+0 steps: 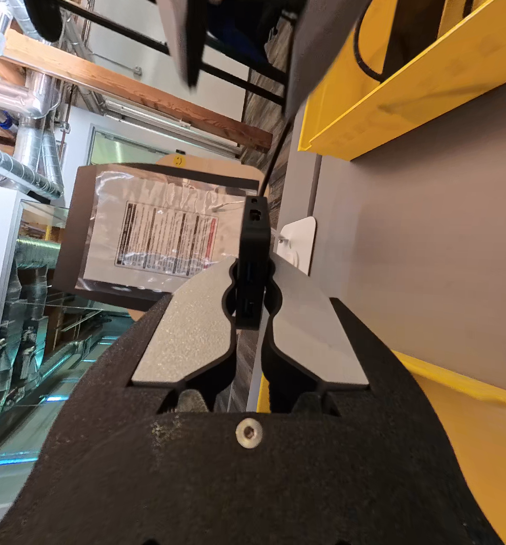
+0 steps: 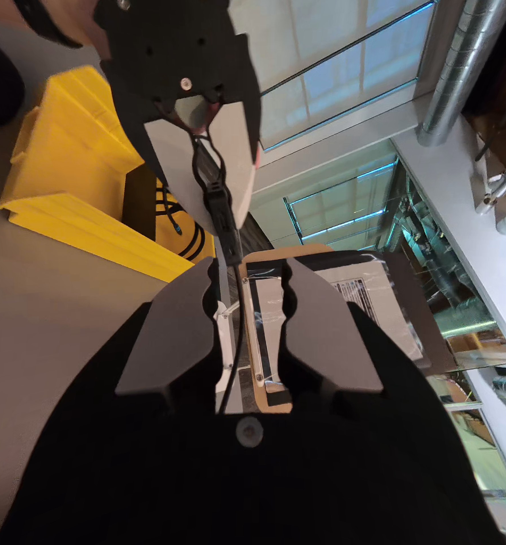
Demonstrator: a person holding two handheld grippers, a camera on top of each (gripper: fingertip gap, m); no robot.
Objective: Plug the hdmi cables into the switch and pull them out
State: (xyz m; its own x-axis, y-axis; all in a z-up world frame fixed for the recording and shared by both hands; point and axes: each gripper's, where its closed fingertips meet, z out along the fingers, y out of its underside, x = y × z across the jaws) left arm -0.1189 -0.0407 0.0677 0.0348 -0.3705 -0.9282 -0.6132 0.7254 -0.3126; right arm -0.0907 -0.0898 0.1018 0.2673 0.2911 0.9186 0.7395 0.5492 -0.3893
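My left gripper [image 1: 251, 265] is shut on the black switch [image 1: 253, 236], a flat box held edge-on, with several ports showing along its edge. A black cable [image 1: 275, 159] runs out of its far end. In the right wrist view the left gripper [image 2: 228, 212] reaches in from the top, holding the switch [image 2: 222, 215], and the cable [image 2: 235, 324] hangs down from it between my own fingers. My right gripper [image 2: 247, 274] is open and empty, just short of the switch's cable end.
Yellow bins [image 1: 423, 88] sit on the grey table [image 1: 437, 236], one with coiled black cables [image 2: 187, 236] inside. A brown board holding a laminated sheet [image 1: 163, 236] and a white bracket [image 1: 297, 244] stand at the table edge.
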